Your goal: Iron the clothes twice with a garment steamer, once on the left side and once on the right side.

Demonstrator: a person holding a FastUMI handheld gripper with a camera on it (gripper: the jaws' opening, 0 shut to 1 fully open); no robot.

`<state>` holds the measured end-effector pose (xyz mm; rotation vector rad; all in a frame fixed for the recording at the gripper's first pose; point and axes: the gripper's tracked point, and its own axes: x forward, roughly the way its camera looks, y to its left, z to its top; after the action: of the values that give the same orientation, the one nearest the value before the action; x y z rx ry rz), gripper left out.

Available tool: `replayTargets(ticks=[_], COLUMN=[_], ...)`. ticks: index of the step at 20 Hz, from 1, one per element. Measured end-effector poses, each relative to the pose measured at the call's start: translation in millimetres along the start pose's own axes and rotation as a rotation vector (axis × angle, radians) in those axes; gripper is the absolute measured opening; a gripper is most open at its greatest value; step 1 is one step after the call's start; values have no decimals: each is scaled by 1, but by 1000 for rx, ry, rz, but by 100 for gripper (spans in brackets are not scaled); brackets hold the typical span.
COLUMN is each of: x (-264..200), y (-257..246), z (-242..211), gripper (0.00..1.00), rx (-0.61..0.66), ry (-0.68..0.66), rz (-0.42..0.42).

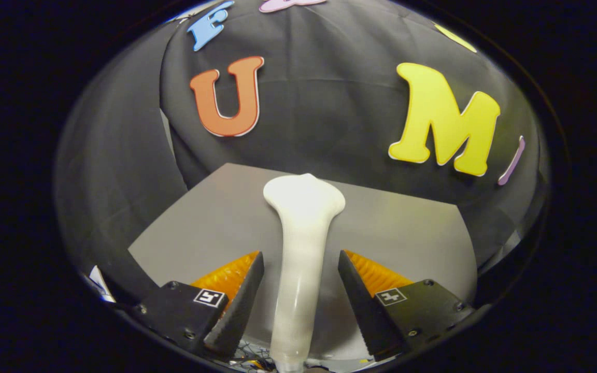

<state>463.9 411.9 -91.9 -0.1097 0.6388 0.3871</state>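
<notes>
A white garment steamer (301, 217) lies on the grey table (210, 217), its slim handle running back between my fingers and its wide head pointing away toward the booth wall. My gripper (300, 254) is open around the handle. A gap shows between the handle and each of my fingers (241, 295), so neither pad touches it. The lower end of the handle passes under the gripper and is hidden there.
The black cloth wall (329, 114) rises just behind the table's far edge and wraps round its left side. A white sheet corner (102, 284) lies off the table's near left corner. Thin cables (251, 358) sit under the gripper by the handle's base.
</notes>
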Motion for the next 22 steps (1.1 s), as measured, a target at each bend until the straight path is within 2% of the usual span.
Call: replayTargets(ticks=[2, 7, 11, 17, 22], x=[4, 14, 14, -2, -34], y=[4, -1, 2, 3, 3], z=[-4, 0, -1, 9, 16], gripper=[86, 56, 45, 39, 39], rx=[32, 22, 22, 65, 90], ry=[33, 26, 30, -37, -116], rz=[7, -8, -2, 33, 58])
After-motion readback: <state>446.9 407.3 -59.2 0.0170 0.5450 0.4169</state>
